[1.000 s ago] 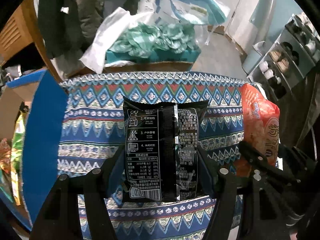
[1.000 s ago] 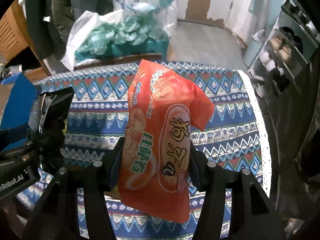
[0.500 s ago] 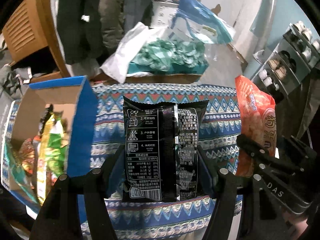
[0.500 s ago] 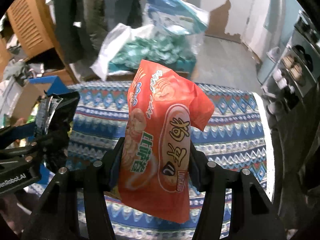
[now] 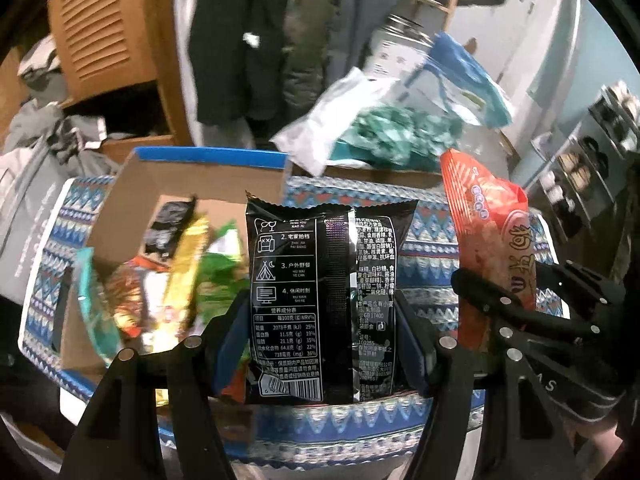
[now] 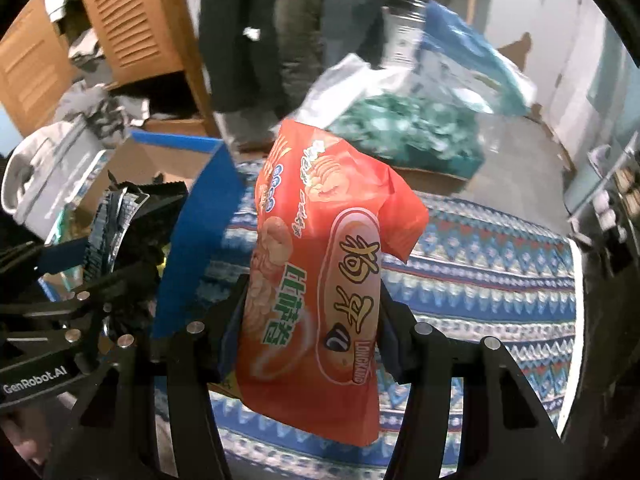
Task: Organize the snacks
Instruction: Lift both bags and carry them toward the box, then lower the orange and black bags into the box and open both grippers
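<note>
The left hand-held gripper (image 5: 322, 344) is clenched on a black snack packet (image 5: 322, 304), held upright at the centre of the left wrist view with its printed back facing the camera. The right hand-held gripper (image 6: 310, 332) is clenched on an orange snack bag (image 6: 320, 280), upright in the middle of the right wrist view; the same bag shows at the right edge of the left view.

The sorting looks well under way. An open cardboard box (image 5: 208, 184) with blue edges sits on the patterned tablecloth (image 6: 480, 280) at the left of the left view, and it already holds several packets (image 5: 172, 272) in green, yellow, black and teal. The two bags in the grippers are not yet in it; both hang above the table, the black one just right of the box opening. What I judge is left is lowering each into the box and letting go.

The box contents are blurred, so I cannot count them or read them. The black packet covers the box's right wall and part of the cloth. Whether more snacks lie on the table outside the frames cannot be told; the room behind is blurred clutter.
</note>
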Tool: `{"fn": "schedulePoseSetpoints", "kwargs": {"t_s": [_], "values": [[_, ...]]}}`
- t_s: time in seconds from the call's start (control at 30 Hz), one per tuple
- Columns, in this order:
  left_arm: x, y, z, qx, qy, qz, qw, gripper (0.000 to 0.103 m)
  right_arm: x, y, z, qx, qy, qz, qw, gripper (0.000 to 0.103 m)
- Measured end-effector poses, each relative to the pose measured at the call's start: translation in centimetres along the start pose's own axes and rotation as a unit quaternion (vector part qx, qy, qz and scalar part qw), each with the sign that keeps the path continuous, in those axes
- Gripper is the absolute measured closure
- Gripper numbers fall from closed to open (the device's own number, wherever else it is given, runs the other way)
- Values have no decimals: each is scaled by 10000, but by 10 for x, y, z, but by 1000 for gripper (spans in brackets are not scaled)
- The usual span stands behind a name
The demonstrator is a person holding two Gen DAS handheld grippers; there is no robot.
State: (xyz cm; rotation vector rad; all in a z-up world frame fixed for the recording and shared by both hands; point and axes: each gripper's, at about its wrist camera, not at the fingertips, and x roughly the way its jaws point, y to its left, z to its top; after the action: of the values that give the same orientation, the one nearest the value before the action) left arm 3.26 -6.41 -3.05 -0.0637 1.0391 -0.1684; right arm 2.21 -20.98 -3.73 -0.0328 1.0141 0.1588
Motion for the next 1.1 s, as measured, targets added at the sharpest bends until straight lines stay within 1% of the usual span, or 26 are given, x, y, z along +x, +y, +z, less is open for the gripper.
{"fn": "schedulePoseSetpoints", "kwargs": {"t_s": [0.23, 0.37, 0.5, 0.77, 0.9, 1.1], "values": [[-8, 52, -3, -320, -160, 242, 9991, 35, 12, 40, 18, -198, 51, 264, 9994, 47], [-5, 79, -5, -549, -121, 305, 9980, 35, 20, 65, 27, -348, 92, 384, 9986, 47], [0, 100, -7, -659, -89, 403, 9970, 35, 31, 88, 36, -461, 169, 535, 9974, 47], [10, 134, -11, -916, -7, 456, 9948, 35, 56, 123, 50, -628, 348, 707, 9949, 47], [14, 144, -12, -934, 2, 505, 9943, 35, 67, 138, 57, -715, 432, 761, 9936, 47], [20, 158, -13, -1068, 15, 438, 9933, 35, 82, 157, 63, -839, 523, 807, 9918, 47]]}}
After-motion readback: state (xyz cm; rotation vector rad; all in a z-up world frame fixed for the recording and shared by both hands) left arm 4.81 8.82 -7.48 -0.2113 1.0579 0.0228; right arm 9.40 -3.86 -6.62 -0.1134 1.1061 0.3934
